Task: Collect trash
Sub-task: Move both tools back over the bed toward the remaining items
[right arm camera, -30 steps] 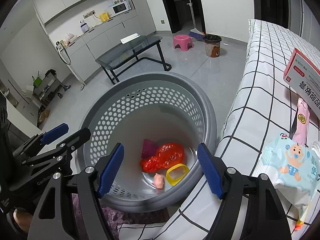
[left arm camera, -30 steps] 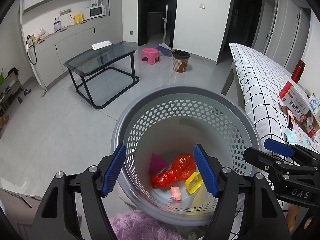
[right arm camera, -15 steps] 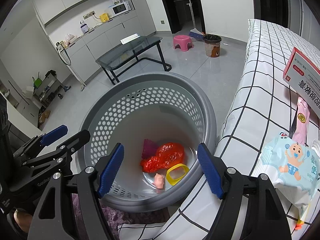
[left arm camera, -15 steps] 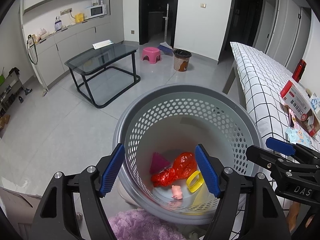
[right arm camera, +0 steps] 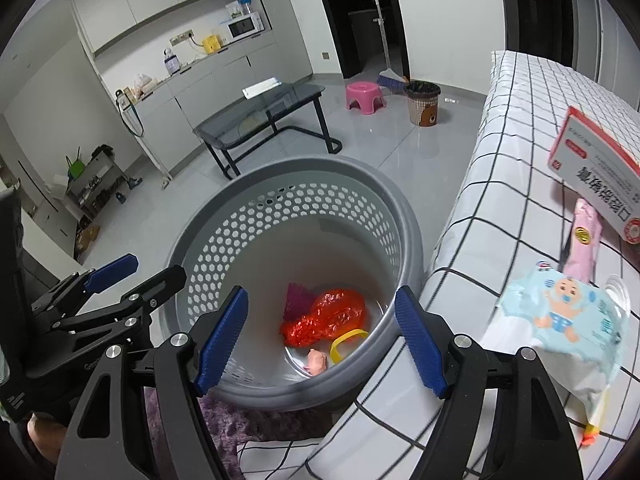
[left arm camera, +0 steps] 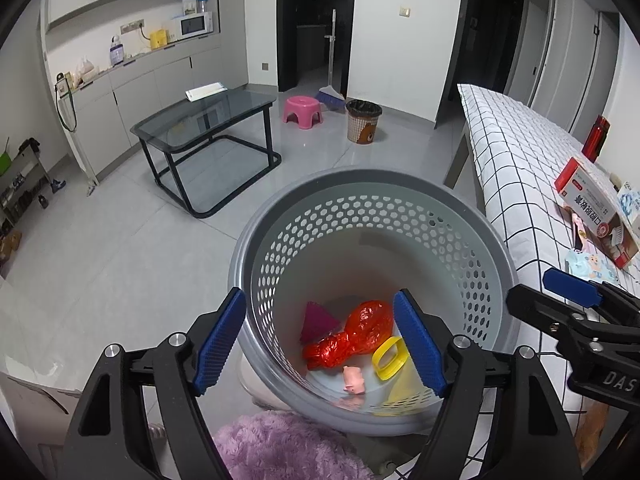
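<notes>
A grey perforated basket (left arm camera: 496, 280) (right arm camera: 404, 248) stands beside the checked table. Inside lie a red crumpled bag (left arm camera: 352, 340) (right arm camera: 328, 316), a magenta piece (left arm camera: 318, 318), a yellow ring (left arm camera: 390, 358) (right arm camera: 346, 340) and a small pink toy (left arm camera: 354, 380) (right arm camera: 318, 360). My left gripper (left arm camera: 320, 340) is open and empty above the basket's near rim. My right gripper (right arm camera: 320, 336) is open and empty over the basket next to the table edge. On the table lie a baby-wipes pack (right arm camera: 568, 316), a pink packet (right arm camera: 584, 236) and a red-and-white box (right arm camera: 596, 176) (left arm camera: 592, 208).
The checked tablecloth (right arm camera: 500, 184) fills the right side. A purple fluffy thing (left arm camera: 280, 444) lies below the basket. Farther off stand a glass table (left arm camera: 208, 124), a pink stool (left arm camera: 302, 108), a small waste bin (left arm camera: 362, 120) and a broom (left arm camera: 330, 92). A red bottle (left arm camera: 596, 138) stands on the table.
Both grippers stay open and nearly still; the left wrist view has shifted slightly, so the basket sits a little higher and farther.
</notes>
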Available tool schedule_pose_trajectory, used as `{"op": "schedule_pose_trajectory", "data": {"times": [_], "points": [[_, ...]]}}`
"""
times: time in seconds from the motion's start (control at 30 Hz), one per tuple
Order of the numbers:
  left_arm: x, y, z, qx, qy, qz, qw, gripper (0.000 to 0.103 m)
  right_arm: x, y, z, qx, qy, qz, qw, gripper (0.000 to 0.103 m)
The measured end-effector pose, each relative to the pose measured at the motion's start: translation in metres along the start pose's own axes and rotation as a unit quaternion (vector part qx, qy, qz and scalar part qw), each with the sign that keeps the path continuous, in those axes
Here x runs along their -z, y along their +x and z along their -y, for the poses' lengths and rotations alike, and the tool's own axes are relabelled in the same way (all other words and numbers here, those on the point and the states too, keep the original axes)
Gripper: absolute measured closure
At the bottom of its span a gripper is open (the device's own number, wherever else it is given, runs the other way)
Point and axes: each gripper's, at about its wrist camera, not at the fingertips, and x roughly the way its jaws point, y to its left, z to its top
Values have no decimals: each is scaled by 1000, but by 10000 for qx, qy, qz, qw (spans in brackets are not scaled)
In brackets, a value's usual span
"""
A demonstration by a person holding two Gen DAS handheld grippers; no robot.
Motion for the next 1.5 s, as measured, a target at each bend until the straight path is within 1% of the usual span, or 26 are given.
{"op": "schedule_pose_trajectory", "data": {"times": [0.13, 0.2, 0.3, 0.5, 0.6, 0.67, 0.8, 0.9, 1.0, 1.07, 1.3, 1.43, 1.5], "points": [[-1, -6, 8, 52, 32, 40, 10000, 28, 5, -15, 7, -2, 84, 127, 9999, 30], [-1, -9, 13, 84, 52, 59, 9999, 25, 7, -23, 11, 33, 124, 166, 9998, 30], [0, -13, 20, 142, 78, 103, 9998, 24, 17, -39, 23, 135, 209, 233, 9994, 30], [3, -19, 42, 301, 189, 105, 9993, 24, 44, -79, 59, 513, 498, 367, 9968, 30], [4, -22, 56, 416, 262, 119, 9987, 22, 61, -100, 82, 825, 665, 427, 9935, 30], [5, -24, 68, 501, 318, 120, 9982, 21, 69, -107, 94, 998, 731, 406, 9915, 30], [7, -26, 86, 645, 398, 77, 9971, 21, 82, -109, 111, 1295, 827, 331, 9876, 30], [8, -27, 101, 735, 457, 63, 9962, 21, 89, -108, 124, 1384, 989, 267, 9851, 30], [10, -28, 114, 801, 507, 33, 9955, 21, 87, -106, 132, 1440, 924, 216, 9850, 30], [11, -28, 121, 825, 534, 0, 9952, 21, 84, -103, 130, 1489, 858, 184, 9849, 30], [11, -32, 133, 859, 589, -17, 9946, 21, 73, -90, 135, 1711, 637, 68, 9832, 31], [11, -31, 139, 866, 589, -50, 9945, 21, 73, -87, 135, 1744, 545, 35, 9832, 31], [12, -30, 142, 876, 597, -71, 9943, 21, 74, -85, 135, 1735, 520, 12, 9835, 36]]}}
